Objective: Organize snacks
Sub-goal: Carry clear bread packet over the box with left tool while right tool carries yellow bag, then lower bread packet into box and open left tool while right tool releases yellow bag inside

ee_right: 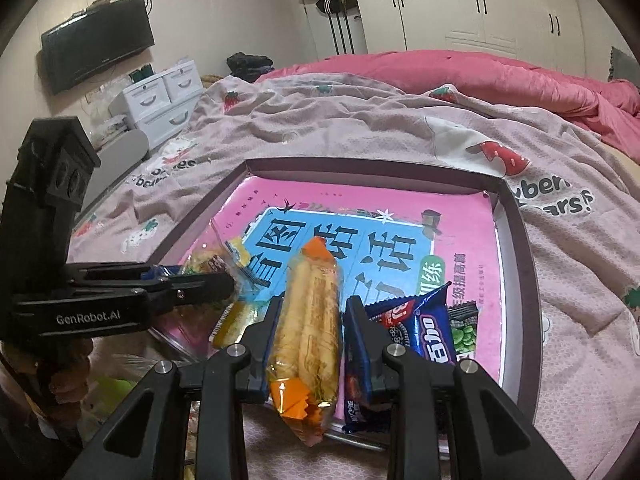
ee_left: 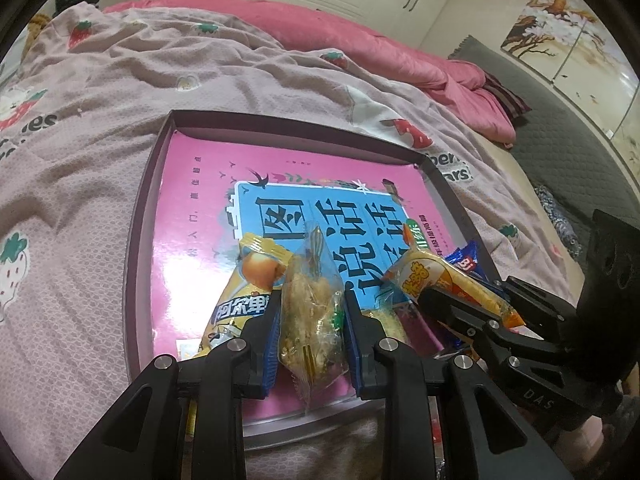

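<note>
1. The left gripper pinches a clear packet of crumbly pale snack between its blue pads; the packet stands lengthwise between the fingers, over the near edge of the shallow box.
2. The right gripper clamps a long orange-ended packet of yellow rolls, which hangs tilted above the box's near edge.
3. A blue biscuit packet lies in the box just right of the right gripper.
4. A yellow packet lies in the box just left of the left gripper.
5. The box, lined with a pink book, sits on a strawberry-print bedspread.
</note>
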A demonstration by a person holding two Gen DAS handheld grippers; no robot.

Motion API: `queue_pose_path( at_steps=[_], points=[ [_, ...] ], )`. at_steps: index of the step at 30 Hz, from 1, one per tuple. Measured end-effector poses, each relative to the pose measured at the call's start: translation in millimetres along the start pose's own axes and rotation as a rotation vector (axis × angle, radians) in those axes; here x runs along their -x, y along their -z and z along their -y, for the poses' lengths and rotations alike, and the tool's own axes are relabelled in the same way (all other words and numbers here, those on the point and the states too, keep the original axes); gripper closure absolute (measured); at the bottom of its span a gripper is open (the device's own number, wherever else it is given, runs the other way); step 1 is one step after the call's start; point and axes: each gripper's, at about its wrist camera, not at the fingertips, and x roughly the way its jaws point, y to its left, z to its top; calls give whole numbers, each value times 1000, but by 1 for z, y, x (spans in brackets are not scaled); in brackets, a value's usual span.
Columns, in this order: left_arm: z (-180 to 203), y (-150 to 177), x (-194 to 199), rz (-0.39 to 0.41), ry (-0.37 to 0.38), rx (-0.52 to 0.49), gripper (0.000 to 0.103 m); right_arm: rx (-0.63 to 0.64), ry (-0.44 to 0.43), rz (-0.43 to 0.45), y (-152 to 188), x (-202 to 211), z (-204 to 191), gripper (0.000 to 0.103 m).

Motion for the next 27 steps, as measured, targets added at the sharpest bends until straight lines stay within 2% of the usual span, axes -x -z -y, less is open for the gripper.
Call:
queue_pose_path(
  at_steps=[22, 27],
  points=[
    [-9, -2, 5, -4, -13, 24, 73, 52, 54, -1, 9, 29, 5, 72],
    [-8, -2, 6, -7, -12, 19, 70, 78, 81, 7, 8, 38, 7, 72]
  ],
)
